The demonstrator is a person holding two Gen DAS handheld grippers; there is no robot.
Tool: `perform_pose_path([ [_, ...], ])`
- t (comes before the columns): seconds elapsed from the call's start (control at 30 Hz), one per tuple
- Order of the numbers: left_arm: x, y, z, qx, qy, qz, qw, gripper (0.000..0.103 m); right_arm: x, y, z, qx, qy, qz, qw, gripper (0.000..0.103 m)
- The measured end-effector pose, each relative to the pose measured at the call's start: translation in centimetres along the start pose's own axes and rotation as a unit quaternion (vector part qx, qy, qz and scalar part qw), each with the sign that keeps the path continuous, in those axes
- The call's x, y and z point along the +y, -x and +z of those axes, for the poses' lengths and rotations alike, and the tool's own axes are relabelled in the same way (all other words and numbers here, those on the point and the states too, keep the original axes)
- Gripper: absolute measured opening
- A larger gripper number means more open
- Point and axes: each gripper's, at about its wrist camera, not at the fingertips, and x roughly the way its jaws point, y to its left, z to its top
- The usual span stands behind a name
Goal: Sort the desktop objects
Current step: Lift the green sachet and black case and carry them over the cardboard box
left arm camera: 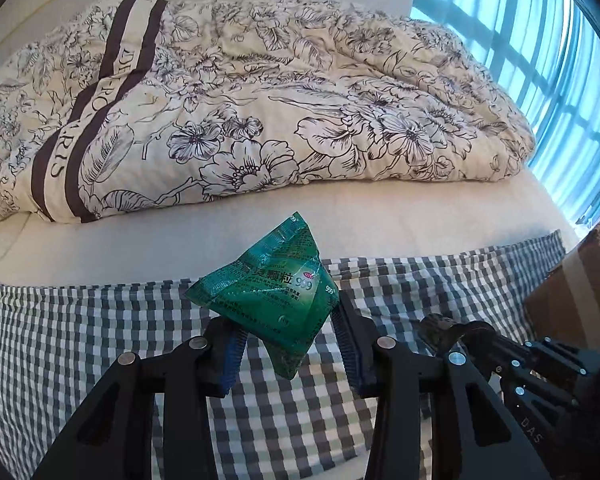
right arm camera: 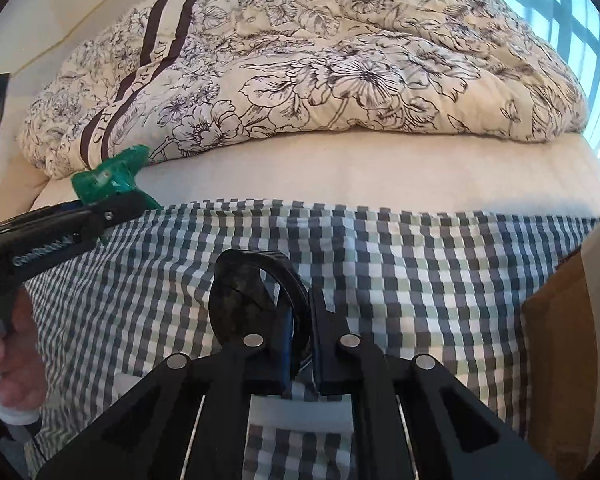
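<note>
Nearest in the left wrist view, the left gripper (left arm camera: pixel 286 344) has its jaws pressed against a crumpled green packet (left arm camera: pixel 278 296), which sits pinched between the blue pads (left arm camera: pixel 230 360) and stands up above the checked cloth (left arm camera: pixel 100 332). In the right wrist view, the right gripper (right arm camera: pixel 300 344) has its jaws closed on a dark, round, glossy clip-like thing (right arm camera: pixel 244 300), held upright over the same checked cloth (right arm camera: pixel 420 272). The left gripper (right arm camera: pixel 100 212) shows at the left edge there, with the green packet (right arm camera: pixel 108 180) sticking out of it and a hand (right arm camera: pixel 8 352) behind it. A brown cardboard box (left arm camera: pixel 572 292) stands at the right edge of the cloth. Beyond the cloth lies a pale mattress (left arm camera: pixel 380 216), then a bunched flowered quilt (left arm camera: pixel 260 100) with dark stripes. Farthest right is a bright window (left arm camera: pixel 540 40).
</note>
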Motion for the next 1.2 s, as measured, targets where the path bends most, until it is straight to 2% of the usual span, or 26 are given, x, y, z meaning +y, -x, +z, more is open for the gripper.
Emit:
perform_pose_path([
  [0.2,-0.2,1.1,0.2,-0.004,0.000,0.003,1.0000,0.042,0.0,1.2,-0.2,-0.010,-0.002,0.008,1.000,0.007],
  [0.43,-0.9,4.1,0.4,-0.029,-0.002,0.006,0.9996,0.042,-0.1,4.2,0.4,-0.043,-0.004,0.010,0.999,0.007],
  [1.2,-5.1,17.4,-0.9,-0.131,-0.036,0.002,0.9908,0.042,0.7,17.9,0.1,-0.160,-0.001,0.005,0.987,0.007],
])
